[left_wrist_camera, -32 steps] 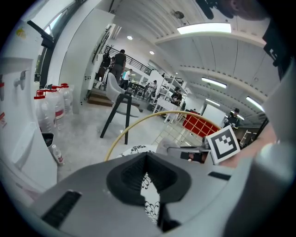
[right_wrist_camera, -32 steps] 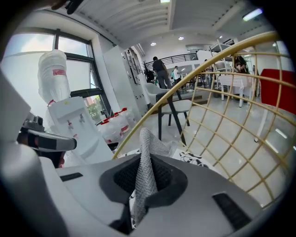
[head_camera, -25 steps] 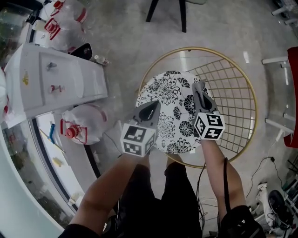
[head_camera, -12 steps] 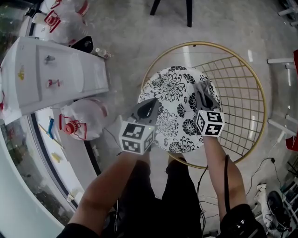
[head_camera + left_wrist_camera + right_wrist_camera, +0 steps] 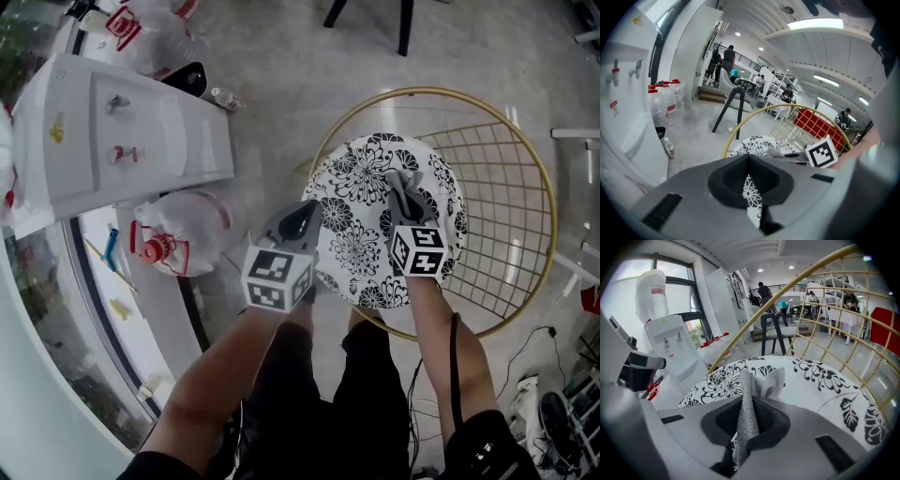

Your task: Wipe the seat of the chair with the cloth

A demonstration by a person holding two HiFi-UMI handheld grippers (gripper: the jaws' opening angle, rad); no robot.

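The gold wire chair (image 5: pixel 525 141) now fills the upper right of the head view. A second ago it sat nearer the centre, so the whole scene has slid right in my frame. Its round floral seat (image 5: pixel 361 169) has moved with it.

The white water dispenser (image 5: pixel 122 141) at upper left and the water jug (image 5: pixel 183 239) below it have drifted right too.

My right gripper (image 5: pixel 403 192) is clamped on the grey cloth (image 5: pixel 405 183), which stands in a fold between the jaws and touches the seat. A second ago it was at the seat's right edge; now it lies further in, right of the seat's middle.

My left gripper (image 5: pixel 302 217) is at centre frame, at the seat's left rim. Earlier it was over the seat's left part. Its jaws are drawn together with nothing between them, and only a sliver of floral pattern shows through the slit.
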